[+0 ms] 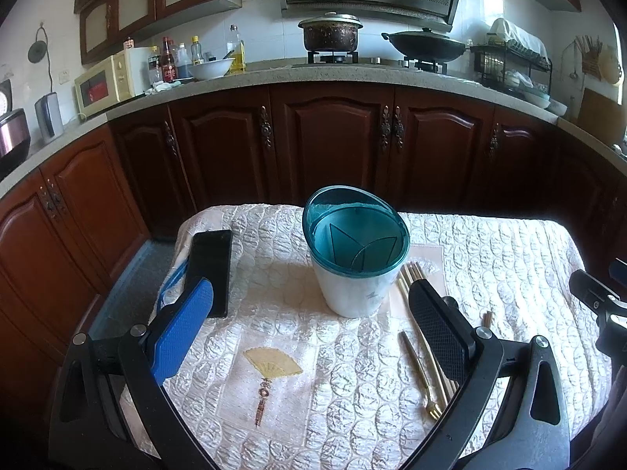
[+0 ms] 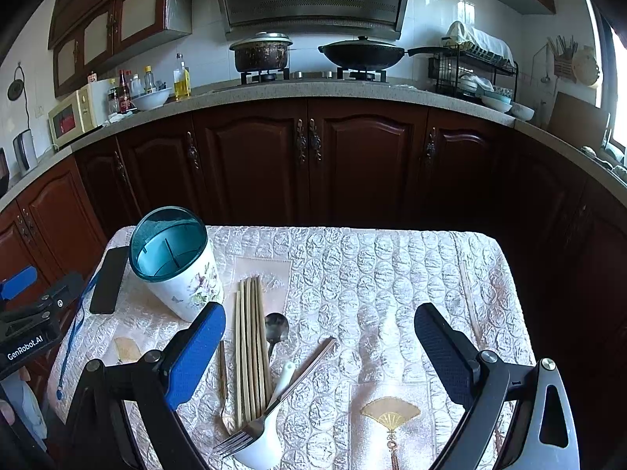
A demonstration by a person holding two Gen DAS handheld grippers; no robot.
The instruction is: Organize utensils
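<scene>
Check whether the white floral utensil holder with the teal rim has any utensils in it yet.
Empty. The white floral utensil holder with the teal rim shows only bare dividers inside; the wooden chopsticks and steel fork lie on the tablecloth beside it.

We're looking into a home kitchen: a lidded pot (image 2: 260, 54) and a wok (image 2: 362, 54) are sitting on a gas stove under a range hood (image 2: 313, 4), dark wood cabinets (image 2: 313, 156) are lining the granite counter (image 2: 352, 92), a dish rack (image 2: 474, 68) is holding bowls.
</scene>
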